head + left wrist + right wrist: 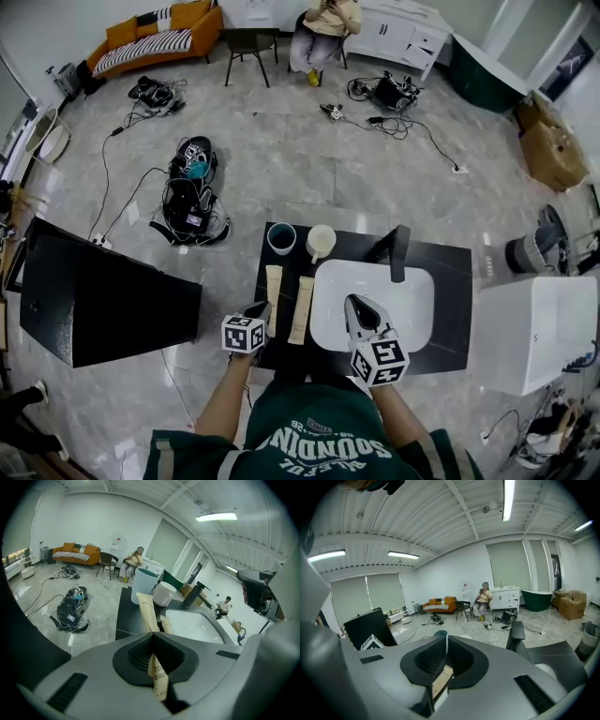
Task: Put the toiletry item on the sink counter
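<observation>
On the black sink counter [450, 272], left of the white basin [412, 300], lie two long beige toiletry packs. My left gripper [257, 310] [153, 637] is shut on the near end of the left one, a toothbrush box [273, 284] [148, 613] that points away toward the cups. The second pack [302, 309] [166, 625] lies free beside it. Over the basin's near left rim, my right gripper [356, 305] [446, 641] is shut on a thin beige packet [440, 681] with a white edge sticking up.
A dark cup [281, 238] and a white cup [321, 242] stand at the counter's back left, and a black faucet [398, 251] behind the basin. A black case [103, 300] stands to the left, a white box [539, 333] to the right. Bags [192, 202] and cables litter the floor.
</observation>
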Tool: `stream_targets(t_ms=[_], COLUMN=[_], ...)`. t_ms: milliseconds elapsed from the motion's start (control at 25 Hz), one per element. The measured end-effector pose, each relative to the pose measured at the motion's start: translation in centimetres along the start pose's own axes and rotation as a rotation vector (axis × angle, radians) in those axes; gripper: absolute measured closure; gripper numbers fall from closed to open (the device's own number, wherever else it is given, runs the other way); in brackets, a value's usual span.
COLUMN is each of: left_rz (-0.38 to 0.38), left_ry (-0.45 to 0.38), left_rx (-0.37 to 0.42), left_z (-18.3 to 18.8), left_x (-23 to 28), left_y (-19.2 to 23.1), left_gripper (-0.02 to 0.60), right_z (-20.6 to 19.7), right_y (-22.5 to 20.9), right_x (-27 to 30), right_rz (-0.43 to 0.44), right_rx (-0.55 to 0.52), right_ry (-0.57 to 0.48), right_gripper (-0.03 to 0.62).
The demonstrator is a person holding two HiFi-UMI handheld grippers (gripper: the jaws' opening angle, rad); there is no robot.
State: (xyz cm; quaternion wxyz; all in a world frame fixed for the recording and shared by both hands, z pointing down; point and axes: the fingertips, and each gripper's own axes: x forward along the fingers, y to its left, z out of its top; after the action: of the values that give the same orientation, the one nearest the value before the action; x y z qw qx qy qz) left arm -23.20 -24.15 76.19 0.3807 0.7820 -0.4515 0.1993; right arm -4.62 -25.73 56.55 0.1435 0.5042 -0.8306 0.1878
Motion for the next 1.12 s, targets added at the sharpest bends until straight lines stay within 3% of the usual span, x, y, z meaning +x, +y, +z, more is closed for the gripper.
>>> stream_targets(t_ms=[400,720,1120], left_rz=[0.069,0.124,0.170], left_ry=[0.095,0.129,0.114], left_rx=[0.004,0.041,0.051], left_z=[-3.8,-4.6,-4.3], left_x=[2.4,3.3,3.0], left_y=[1.8,2.4,3.0], left_gripper=[0.571,0.567,0.489], right_z=[-0.6,-0.8,-0.8], right_y=[-1.4,-1.9,-1.9], right_x=[-1.2,-1.6,-2.1], right_rz=[-0.037,-0.037,-0.014], right_rx=[0.003,0.003,0.008], right_ry=[0.012,0.017,0.011], right_gripper=[0.551,0.551,0.551])
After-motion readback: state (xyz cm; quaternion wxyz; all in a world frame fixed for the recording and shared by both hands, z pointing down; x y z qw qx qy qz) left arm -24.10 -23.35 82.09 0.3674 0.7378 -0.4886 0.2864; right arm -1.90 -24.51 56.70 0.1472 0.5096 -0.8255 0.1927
